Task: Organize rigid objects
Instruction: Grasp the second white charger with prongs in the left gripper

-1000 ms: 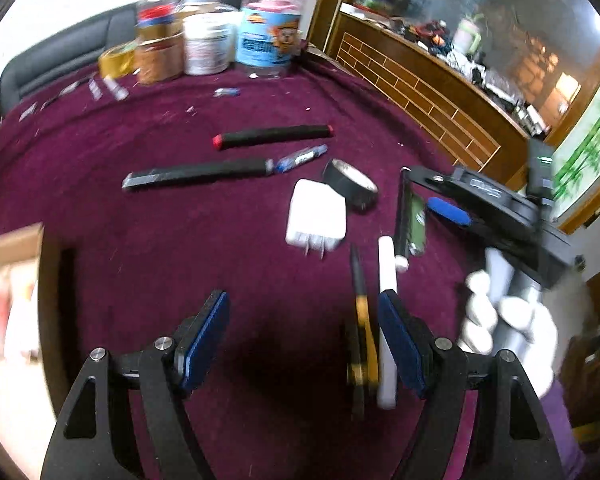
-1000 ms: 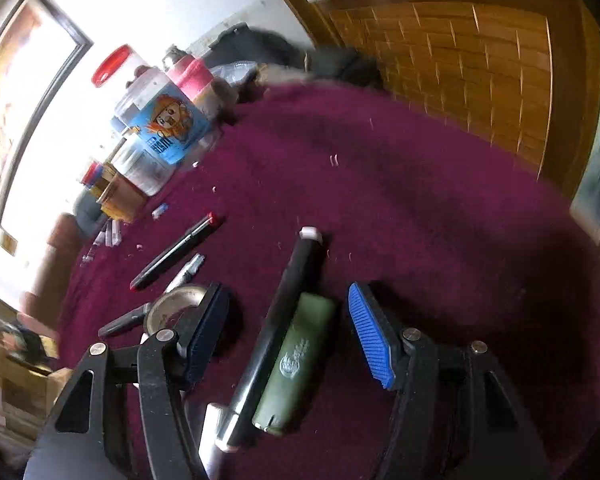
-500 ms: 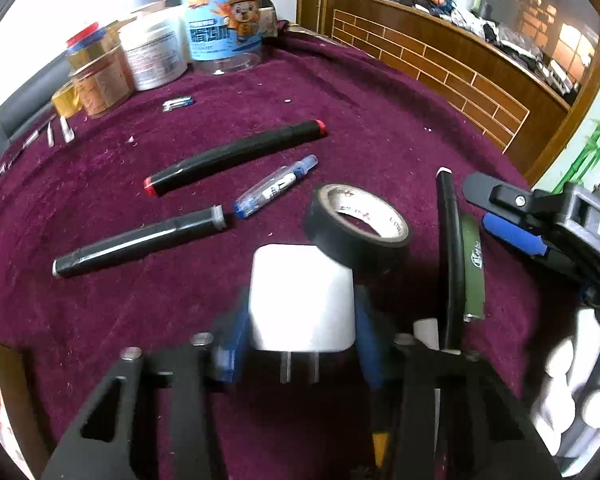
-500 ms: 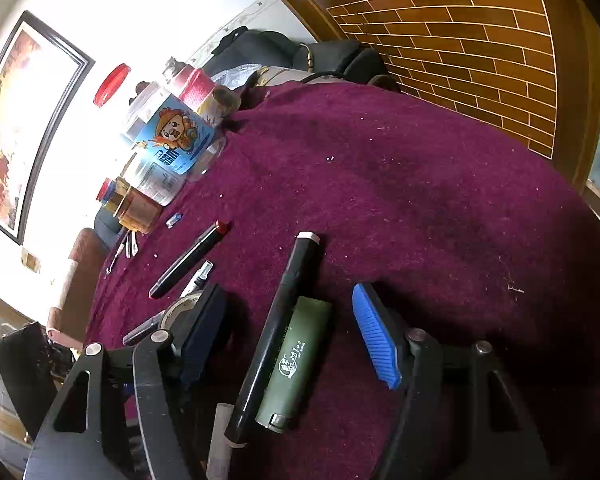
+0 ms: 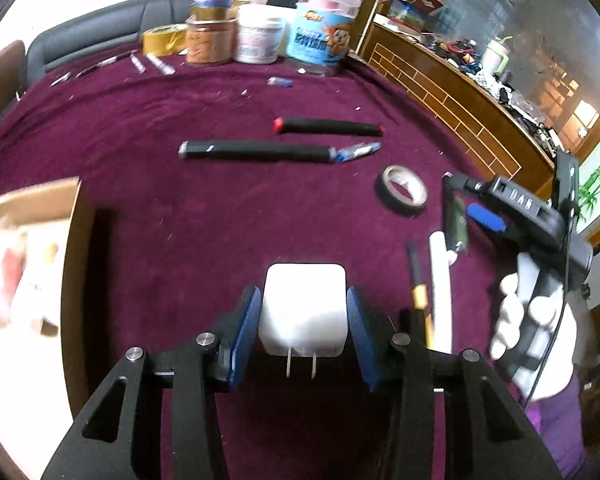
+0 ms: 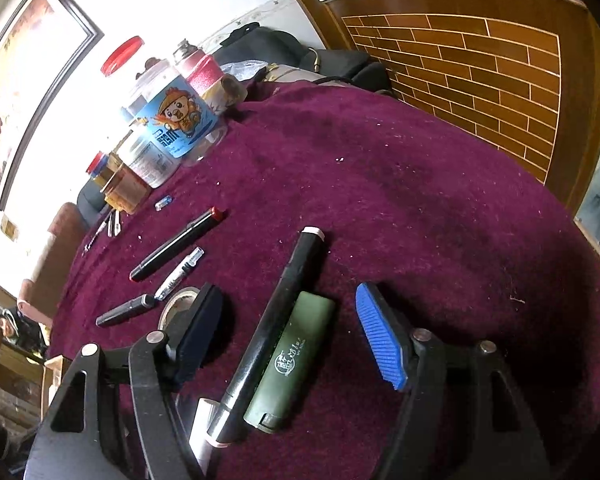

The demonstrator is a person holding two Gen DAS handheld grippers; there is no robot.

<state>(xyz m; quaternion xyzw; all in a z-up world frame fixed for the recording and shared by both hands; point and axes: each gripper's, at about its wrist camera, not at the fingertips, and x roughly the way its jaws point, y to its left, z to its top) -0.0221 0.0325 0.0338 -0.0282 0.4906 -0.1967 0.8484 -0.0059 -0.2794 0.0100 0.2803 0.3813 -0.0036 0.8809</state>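
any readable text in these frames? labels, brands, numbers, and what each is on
"DAB", or close to it: raised letters on the right gripper body, left wrist view.
Green lighter: round logo with characters, too small to read.
Blue-label jar: cartoon mascot and large characters, not legible.
Tape roll: print on the inner core, blurred.
Blue pen: label print, blurred.
White charger in the left gripper: no text visible.

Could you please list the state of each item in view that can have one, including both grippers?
Left gripper: shut on the white plug-in charger.
White plug-in charger: clamped, prongs pointing back at the camera.
Right gripper: open, straddling two items.
Black marker with white end: lying flat, ungripped.
Olive-green lighter: lying flat beside the marker.
Black tape roll: lying flat.
Cardboard box: open.
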